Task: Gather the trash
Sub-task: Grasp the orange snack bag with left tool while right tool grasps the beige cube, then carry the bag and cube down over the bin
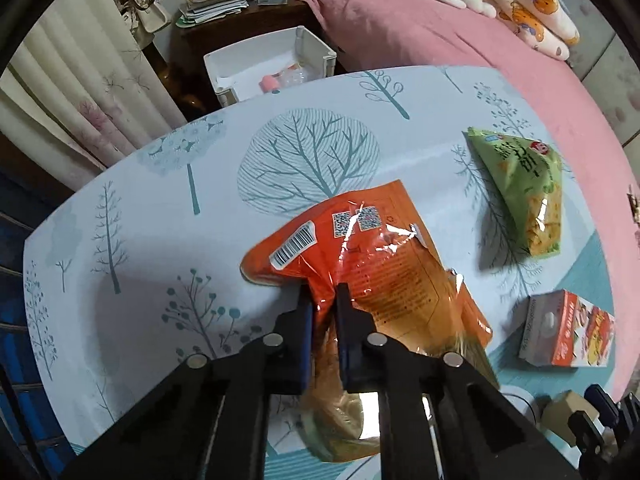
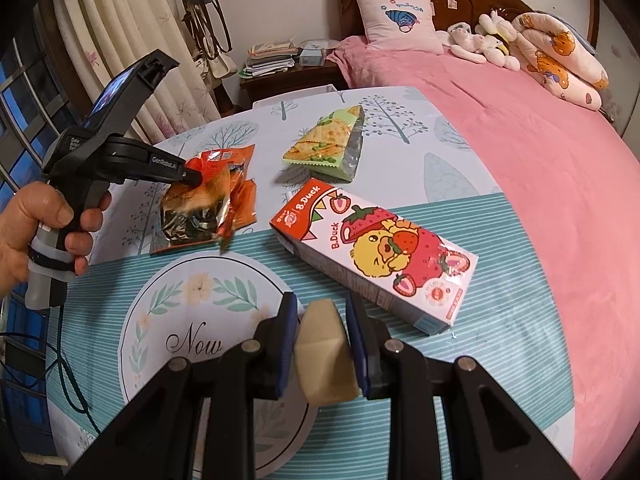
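Tree-print tablecloth [image 1: 160, 208] covers the table beside a pink bed [image 2: 520, 168].

The near end of the orange wrapper [image 1: 372, 264] is covered by the fingers of the left gripper [image 1: 325, 300] and lost beneath their black frame; what lies inside its clear, glaring foil cannot be made out. Right of those fingers, the small print on the milk carton [image 1: 568, 330] is too blurred to be read, and the right gripper [image 1: 592, 420] is cut off by the picture's edge. In the right wrist view, the lower part of the beige block [image 2: 324, 354] is hidden between the fingers of the right gripper. Left of them, the hand [image 2: 36, 232] is cut off at the wrist by the frame edge, and the left gripper's tips are buried in the wrapper
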Tool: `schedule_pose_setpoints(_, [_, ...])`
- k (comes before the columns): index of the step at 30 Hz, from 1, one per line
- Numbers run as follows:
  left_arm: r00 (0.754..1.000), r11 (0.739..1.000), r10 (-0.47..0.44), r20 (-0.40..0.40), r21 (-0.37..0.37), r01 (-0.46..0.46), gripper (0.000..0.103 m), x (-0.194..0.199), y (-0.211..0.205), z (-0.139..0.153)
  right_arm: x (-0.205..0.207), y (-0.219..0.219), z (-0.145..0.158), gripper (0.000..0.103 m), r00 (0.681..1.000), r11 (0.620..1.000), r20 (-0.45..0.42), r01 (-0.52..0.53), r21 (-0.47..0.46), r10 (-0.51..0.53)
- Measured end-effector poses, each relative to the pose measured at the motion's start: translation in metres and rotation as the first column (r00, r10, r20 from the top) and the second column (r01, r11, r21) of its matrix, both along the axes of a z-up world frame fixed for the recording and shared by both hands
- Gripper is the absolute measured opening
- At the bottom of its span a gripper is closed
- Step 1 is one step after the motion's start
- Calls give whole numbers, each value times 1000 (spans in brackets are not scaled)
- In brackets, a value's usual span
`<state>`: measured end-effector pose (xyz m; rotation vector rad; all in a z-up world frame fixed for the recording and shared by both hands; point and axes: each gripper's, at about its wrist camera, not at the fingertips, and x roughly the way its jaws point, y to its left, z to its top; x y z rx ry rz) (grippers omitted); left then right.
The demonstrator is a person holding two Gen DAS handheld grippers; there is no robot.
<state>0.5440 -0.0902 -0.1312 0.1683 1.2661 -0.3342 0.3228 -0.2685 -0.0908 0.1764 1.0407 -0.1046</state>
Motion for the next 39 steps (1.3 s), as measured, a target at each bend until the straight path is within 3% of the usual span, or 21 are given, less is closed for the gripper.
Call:
schedule_pose_setpoints(6, [1000, 995, 19, 9, -95, -18, 4, -16, 18, 21, -13, 0, 2, 25, 1000, 1000, -6, 17, 25, -17])
schedule_pose_setpoints(17, [1000, 970, -5, 5, -242, 6, 3, -89, 52, 76, -52, 8, 25, 25, 1000, 998, 29, 5, 55, -7])
schedule_pose_setpoints(24, [999, 957, -33, -3, -288, 31, 3, -179, 67, 103, -99, 18, 43, 25, 997, 995, 58, -48, 93, 43])
schedule_pose_setpoints(28, [999, 948, -25, -26, -317, 16, 3, -250, 71, 109, -140, 21, 48, 25, 995, 988, 59, -93, 121, 87])
schedule_pose_setpoints(39, [994, 927, 48, -98, -365, -81, 3, -439, 52, 77, -276, 16, 34, 25, 969, 957, 8, -245, 154, 247])
